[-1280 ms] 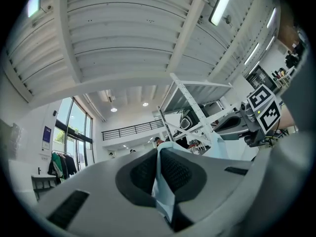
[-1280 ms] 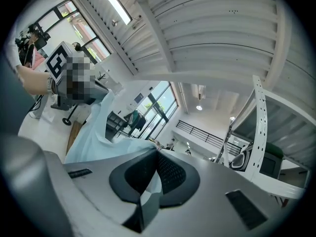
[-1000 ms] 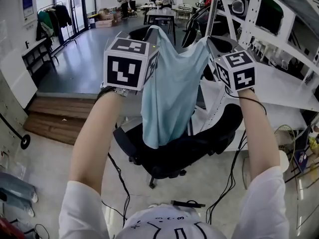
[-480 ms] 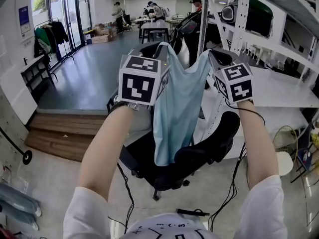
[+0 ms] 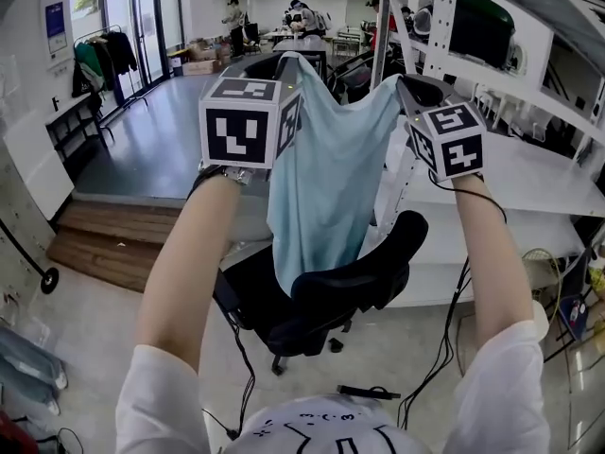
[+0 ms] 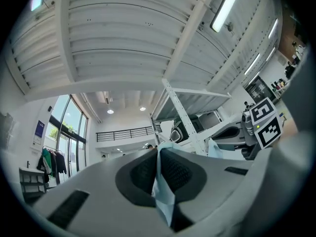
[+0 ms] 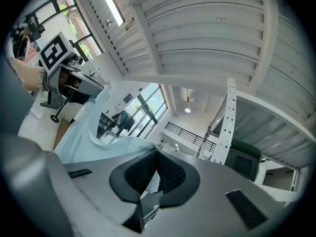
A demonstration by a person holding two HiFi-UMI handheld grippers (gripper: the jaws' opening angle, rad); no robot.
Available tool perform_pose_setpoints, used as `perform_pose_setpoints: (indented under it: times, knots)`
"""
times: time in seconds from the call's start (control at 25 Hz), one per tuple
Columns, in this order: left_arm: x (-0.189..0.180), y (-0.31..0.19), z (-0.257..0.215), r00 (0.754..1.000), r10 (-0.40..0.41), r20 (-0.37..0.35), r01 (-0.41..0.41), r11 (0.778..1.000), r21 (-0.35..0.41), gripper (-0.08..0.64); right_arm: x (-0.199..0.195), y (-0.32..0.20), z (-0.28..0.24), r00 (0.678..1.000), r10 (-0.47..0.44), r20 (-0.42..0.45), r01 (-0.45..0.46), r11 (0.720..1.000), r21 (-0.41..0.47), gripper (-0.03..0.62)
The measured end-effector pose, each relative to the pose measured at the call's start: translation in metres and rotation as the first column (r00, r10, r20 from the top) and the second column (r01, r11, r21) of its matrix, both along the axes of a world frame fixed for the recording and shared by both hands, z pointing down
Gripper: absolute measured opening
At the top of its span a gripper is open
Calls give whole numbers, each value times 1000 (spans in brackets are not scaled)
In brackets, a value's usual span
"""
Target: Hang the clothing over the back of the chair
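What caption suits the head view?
Left gripper and right gripper hold a light-blue top above a black office chair.

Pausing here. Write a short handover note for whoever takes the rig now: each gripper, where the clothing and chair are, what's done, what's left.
Left gripper: jaws shut on one top corner of the light blue shirt.
Right gripper: jaws shut on the other top corner.
The shirt hangs spread between them above the black chair; whether its hem touches the chair back is unclear.
Done: shirt lifted and spread.
To do: bring it over the chair back, lower until it drapes, open both jaws.
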State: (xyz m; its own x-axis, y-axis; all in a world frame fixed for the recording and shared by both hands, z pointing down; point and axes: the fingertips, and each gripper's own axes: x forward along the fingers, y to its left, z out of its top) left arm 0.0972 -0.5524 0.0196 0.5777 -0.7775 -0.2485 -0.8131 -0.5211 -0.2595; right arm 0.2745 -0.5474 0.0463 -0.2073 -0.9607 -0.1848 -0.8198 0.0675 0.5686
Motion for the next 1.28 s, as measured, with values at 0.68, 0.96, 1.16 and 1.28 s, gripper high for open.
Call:
perform_pose_setpoints:
  times: [0.68,0.96,1.16,1.28]
  knots:
    - [15,89,-7,981,-90,-174,77,994,-77,26,52,81,-9,982,-186,6,186,981,48,21]
    - [16,153,10,978,-122,-171,113,992,-63,26,62,130,10,974,-227,-20,228,971,65,21]
    - [31,201,18,985,-83,-153,78,996,-36,26,65,167,19,973,-229,-17,229,970,83,21]
    - [43,225,19,992,-47,-120,46,999,-12,26,73,187,23,976,-218,-5,218,971,100,21]
